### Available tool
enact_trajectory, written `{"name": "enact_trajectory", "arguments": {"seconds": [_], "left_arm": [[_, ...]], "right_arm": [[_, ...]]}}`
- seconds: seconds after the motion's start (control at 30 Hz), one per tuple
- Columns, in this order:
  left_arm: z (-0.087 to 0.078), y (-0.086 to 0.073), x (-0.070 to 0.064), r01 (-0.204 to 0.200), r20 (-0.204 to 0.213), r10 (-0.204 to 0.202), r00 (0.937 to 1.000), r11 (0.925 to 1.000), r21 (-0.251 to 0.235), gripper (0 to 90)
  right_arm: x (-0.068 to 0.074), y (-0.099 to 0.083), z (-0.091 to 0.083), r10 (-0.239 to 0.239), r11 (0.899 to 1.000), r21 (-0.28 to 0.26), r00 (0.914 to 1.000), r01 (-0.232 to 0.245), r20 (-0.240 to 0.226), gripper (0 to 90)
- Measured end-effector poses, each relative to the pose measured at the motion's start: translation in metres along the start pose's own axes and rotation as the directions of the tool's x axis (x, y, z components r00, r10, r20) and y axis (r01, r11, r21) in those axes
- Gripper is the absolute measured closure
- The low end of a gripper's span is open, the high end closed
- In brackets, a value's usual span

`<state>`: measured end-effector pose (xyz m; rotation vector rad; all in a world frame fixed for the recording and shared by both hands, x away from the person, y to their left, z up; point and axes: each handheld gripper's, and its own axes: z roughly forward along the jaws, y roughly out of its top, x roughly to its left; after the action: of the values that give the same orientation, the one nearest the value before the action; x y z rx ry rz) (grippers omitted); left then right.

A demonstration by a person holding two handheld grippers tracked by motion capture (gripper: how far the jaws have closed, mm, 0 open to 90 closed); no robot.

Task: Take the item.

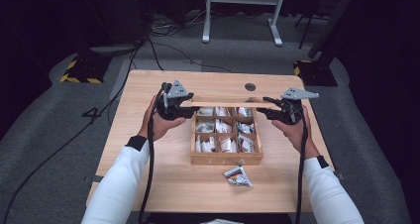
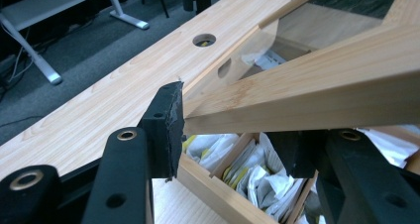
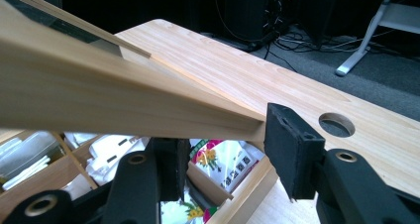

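A: High view first: the left gripper [image 1: 187, 105] has its jaws pressed on the left end of the lid [image 1: 229, 104], and the right gripper [image 1: 270, 111] has its jaws pressed on the right end. The lid hangs flat in the air, over the back row of the wooden box [image 1: 227, 158].

B: What can go wrong, you think?

A: Each grip takes only the thin edge. In the left gripper view the pad [image 2: 168, 127] holds just the corner of the frame, so the lid may slip out if one hand pulls away.

B: And the clear pane in it?

A: It could twist if the two hands tilt differently. Also the packets [image 1: 227, 144] stand high in the compartments; a corner of the lid may catch them or the box wall when it comes down crooked.

B: The packet [image 1: 238, 176] on the table [image 1: 163, 184]?

A: Near the front of the box, well apart from the lid.
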<state>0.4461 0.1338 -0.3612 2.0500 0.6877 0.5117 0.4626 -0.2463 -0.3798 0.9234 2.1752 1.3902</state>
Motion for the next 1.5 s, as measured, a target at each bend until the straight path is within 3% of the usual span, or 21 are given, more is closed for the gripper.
{"name": "enact_trajectory", "arguments": {"seconds": [1.0, 1.5], "left_arm": [[-0.002, -0.021, -0.017, -0.031, 0.003, 0.031, 0.9995, 0.9989, 0.035, 48.1], [-0.006, -0.025, -0.026, -0.028, 0.009, 0.028, 0.9996, 0.9989, 0.036, 43.6]], "right_arm": [[0.018, -0.018, -0.019, -0.09, 0.996, 0.017, 0.9957, 0.09, 0.023, 50.5], [0.024, -0.024, -0.037, -0.108, 0.994, -0.001, 0.994, 0.108, -0.017, 48.9]]}}
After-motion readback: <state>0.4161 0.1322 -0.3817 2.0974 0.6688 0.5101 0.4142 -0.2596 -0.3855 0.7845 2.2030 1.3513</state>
